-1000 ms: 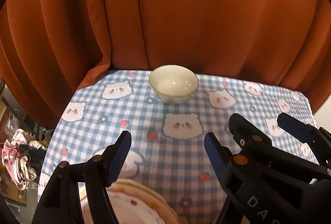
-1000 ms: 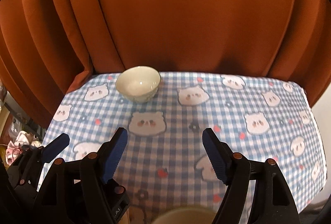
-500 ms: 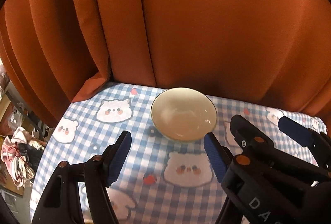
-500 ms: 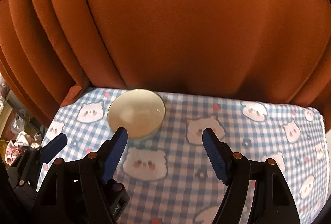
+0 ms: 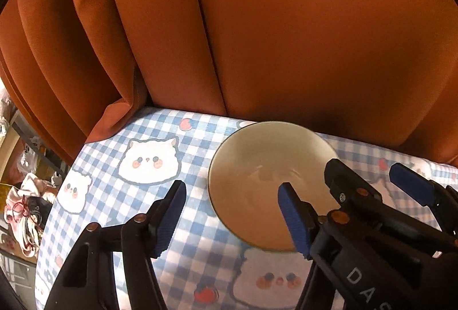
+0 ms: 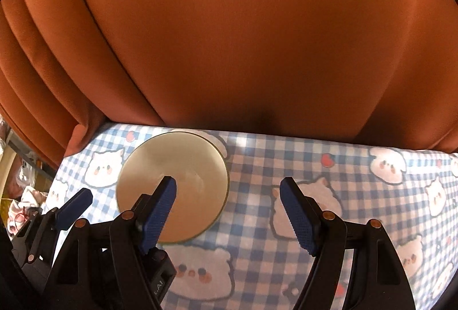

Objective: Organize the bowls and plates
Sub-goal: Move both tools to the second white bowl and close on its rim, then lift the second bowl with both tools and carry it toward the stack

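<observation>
A plain cream bowl (image 5: 257, 175) stands upright on the blue checked tablecloth (image 5: 200, 252), close to the curtain. My left gripper (image 5: 232, 212) hovers at the bowl's left rim: its right finger is over the bowl's inside and its left finger is outside. Its jaws are closing and the pads are not pressing on the rim. My right gripper (image 6: 227, 212) is open beside it, with its left finger over the bowl (image 6: 186, 167) and the bowl's right rim between the fingers. The two grippers are side by side.
An orange curtain (image 5: 286, 38) hangs right behind the table's far edge. Off the table's left edge lies household clutter (image 5: 23, 204) on the floor. The cloth (image 6: 357, 181) stretches on to the right of the bowl.
Both grippers have moved forward and down to the bowl, which now looks much larger. The plates at the lower left have left the view. The left jaws have narrowed a little.
</observation>
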A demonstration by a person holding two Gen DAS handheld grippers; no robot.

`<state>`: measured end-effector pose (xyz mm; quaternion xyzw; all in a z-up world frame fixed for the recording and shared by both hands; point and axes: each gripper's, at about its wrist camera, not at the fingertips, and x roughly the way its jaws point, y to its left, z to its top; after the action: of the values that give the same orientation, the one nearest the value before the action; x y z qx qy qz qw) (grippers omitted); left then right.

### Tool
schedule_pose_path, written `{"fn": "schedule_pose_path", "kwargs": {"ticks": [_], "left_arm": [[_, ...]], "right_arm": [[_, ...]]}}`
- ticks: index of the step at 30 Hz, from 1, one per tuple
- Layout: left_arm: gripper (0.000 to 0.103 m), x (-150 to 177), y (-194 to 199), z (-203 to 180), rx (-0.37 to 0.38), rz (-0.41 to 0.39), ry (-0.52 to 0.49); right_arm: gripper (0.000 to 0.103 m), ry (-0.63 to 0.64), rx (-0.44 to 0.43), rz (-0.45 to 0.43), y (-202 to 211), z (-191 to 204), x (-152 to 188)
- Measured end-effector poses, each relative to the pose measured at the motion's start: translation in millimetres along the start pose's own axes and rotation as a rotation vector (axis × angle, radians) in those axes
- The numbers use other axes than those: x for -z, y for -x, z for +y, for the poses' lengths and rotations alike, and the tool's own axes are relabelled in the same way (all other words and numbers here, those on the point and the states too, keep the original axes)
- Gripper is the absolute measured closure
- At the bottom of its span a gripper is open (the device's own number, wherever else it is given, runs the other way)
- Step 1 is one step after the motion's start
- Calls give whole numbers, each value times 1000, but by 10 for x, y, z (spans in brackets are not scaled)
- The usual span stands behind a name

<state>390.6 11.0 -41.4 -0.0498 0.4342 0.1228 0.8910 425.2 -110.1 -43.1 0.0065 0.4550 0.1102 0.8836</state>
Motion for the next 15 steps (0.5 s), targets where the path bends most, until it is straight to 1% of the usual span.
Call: {"fn": "schedule_pose_path", "kwargs": {"ticks": [1, 2, 3, 6, 7, 9, 12, 13, 14, 15], "left_arm": [[36, -17, -61, -1, -4, 1, -2], [37, -27, -97, 0, -10, 2, -3], [40, -35, -133, 16, -11, 2, -4], [46, -63, -250, 26, -7, 11, -6], [47, -66, -285, 33, -9, 14, -5], [56, -65, -361, 42, -8, 30, -2], [63, -47, -434, 47, 2, 55, 2], [64, -42, -452, 51, 0, 59, 5], [66, -37, -471, 56, -3, 66, 10], [70, -32, -477, 59, -4, 70, 13]], "right_arm": [[29, -1, -5, 2, -60, 1, -11], [35, -5, -7, 3, -115, 4, -21], [37, -7, -6, 4, -156, 7, -30], [41, -24, -10, 2, -291, 8, -62], [45, -24, -11, 4, -325, 12, -69], [48, -22, -17, 15, -397, 11, -78], [60, -21, -30, 24, -496, 15, -76], [65, -19, -35, 23, -518, 15, -71], [68, -16, -38, 23, -535, 17, -69], [69, -14, -41, 26, -555, 21, -68]]}}
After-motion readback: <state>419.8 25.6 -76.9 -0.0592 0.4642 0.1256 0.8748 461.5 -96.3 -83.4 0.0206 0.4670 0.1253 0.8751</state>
